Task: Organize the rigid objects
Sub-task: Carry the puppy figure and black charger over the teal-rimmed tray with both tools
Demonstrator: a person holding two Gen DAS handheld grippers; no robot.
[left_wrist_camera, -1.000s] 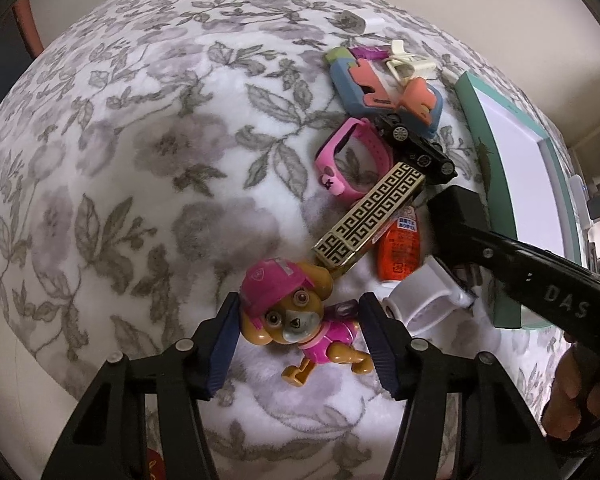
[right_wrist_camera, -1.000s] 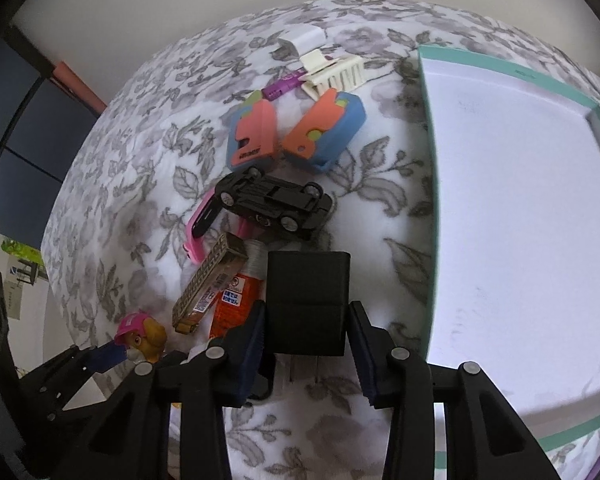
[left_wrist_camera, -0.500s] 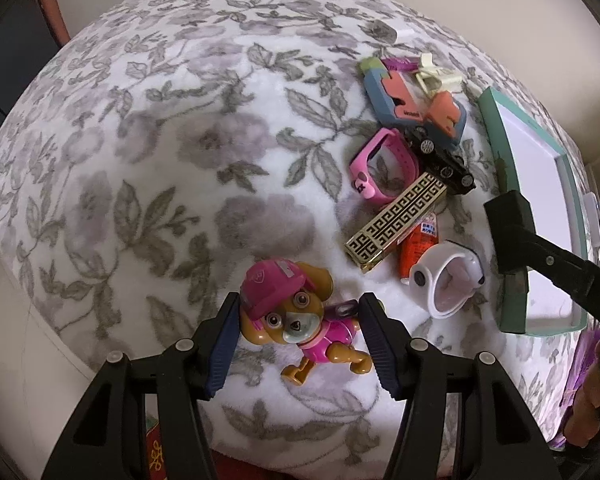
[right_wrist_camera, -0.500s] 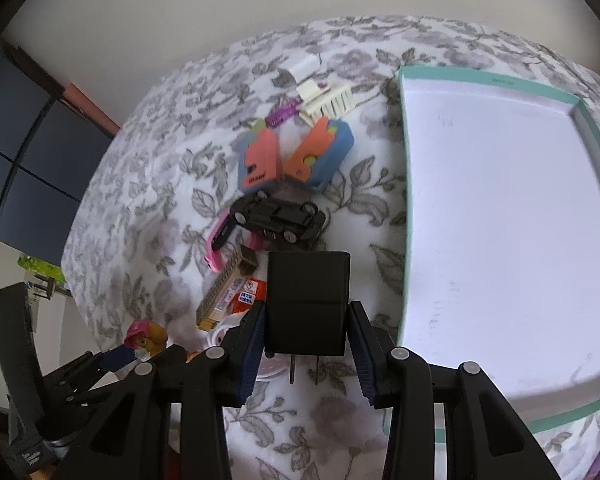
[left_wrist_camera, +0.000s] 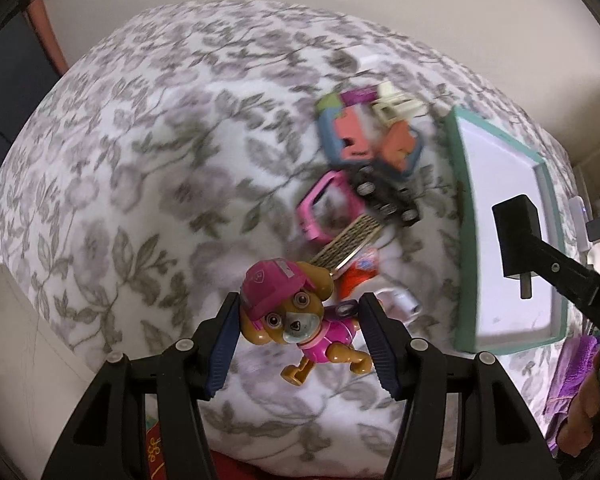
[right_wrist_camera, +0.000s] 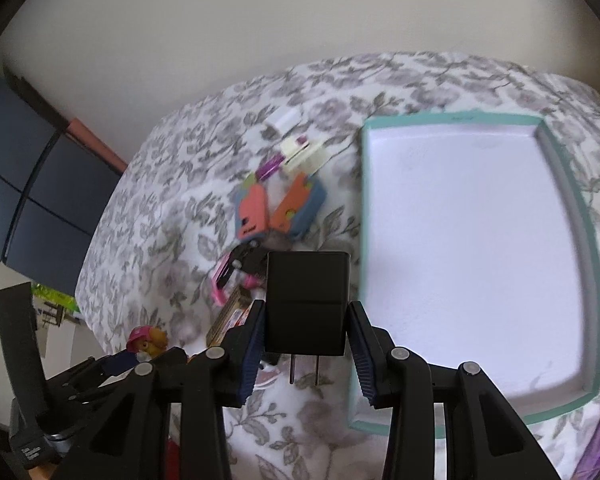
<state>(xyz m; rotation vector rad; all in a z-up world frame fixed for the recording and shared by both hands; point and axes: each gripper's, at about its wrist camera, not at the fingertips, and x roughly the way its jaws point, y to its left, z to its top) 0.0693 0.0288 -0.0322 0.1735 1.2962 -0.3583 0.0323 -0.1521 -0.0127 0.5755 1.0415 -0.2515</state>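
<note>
Rigid objects are only starting to be sorted: none of them lies in the teal-rimmed tray [right_wrist_camera: 576, 216], whose white floor is bare. On the left, the left tool [left_wrist_camera: 300, 336] is clamped on a toy pup in a pink cap [left_wrist_camera: 288, 312], lifted clear of the floral bedspread [left_wrist_camera: 140, 160]. To its right the unsorted heap waits on the bedspread: a pink watch band [left_wrist_camera: 320, 212], a black toy car [left_wrist_camera: 384, 196], a gold patterned bar [left_wrist_camera: 348, 242], an orange tube [left_wrist_camera: 358, 276], a white band [left_wrist_camera: 400, 300] and, further back, two orange-and-blue pieces [right_wrist_camera: 276, 212] and small cream and purple bits. Rightmost, the right tool [right_wrist_camera: 306, 344] grips a black plug adapter [right_wrist_camera: 306, 300], prongs down, beside the tray's near-left edge. By my reading, two items are in transit and the rest of the pile remains.
</note>
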